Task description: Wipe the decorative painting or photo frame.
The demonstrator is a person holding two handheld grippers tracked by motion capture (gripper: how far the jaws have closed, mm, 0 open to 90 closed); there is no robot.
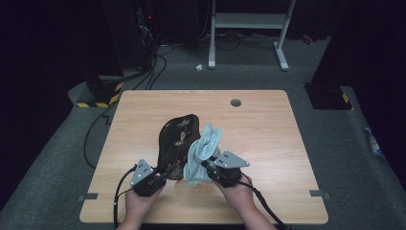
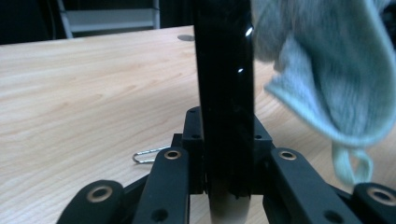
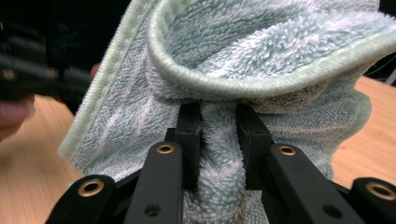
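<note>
1. I take this for a lab or test room: a bare wooden desk (image 1: 249,120) on grey carpet (image 1: 52,153).
2. Far left I see cables (image 1: 153,67) and hazard-striped blocks (image 1: 103,96).
3. Beyond stands a white metal frame (image 1: 249,21) in darkness.

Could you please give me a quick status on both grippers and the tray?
Left gripper shut on black tray, held tilted above table. Right gripper shut on light-blue towel, against tray. Nothing in the way.

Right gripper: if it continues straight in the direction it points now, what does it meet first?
The right gripper points left toward the black tray, with the towel it clamps leading. Probably the towel presses the tray's face first; the gap between them is unclear.
</note>
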